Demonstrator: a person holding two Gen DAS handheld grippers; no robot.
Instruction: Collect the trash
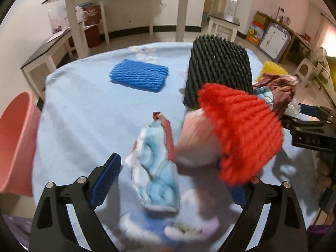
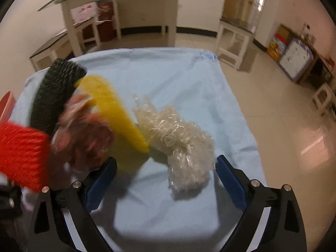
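On the light-blue cloth (image 1: 84, 105) lie several pieces of trash. My left gripper (image 1: 174, 178) is open, and a crumpled blue-and-white wrapper (image 1: 155, 174) lies between its fingers without touching the pads. A red foam net (image 1: 241, 134) covers the right finger's tip. Behind it stand a black foam net (image 1: 218, 71) and a flat blue foam net (image 1: 139, 74). My right gripper (image 2: 166, 180) is open over a clear crinkly plastic bundle (image 2: 182, 145). To that bundle's left are a yellow foam net (image 2: 117, 113) and a brown crumpled wrapper (image 2: 84, 138).
A pink bin (image 1: 14, 142) stands off the table's left edge. White tables (image 1: 126, 10) and a stool line the back wall. Tiled floor (image 2: 283, 115) lies past the table's right edge. My right gripper's body (image 1: 310, 130) shows at the right of the left wrist view.
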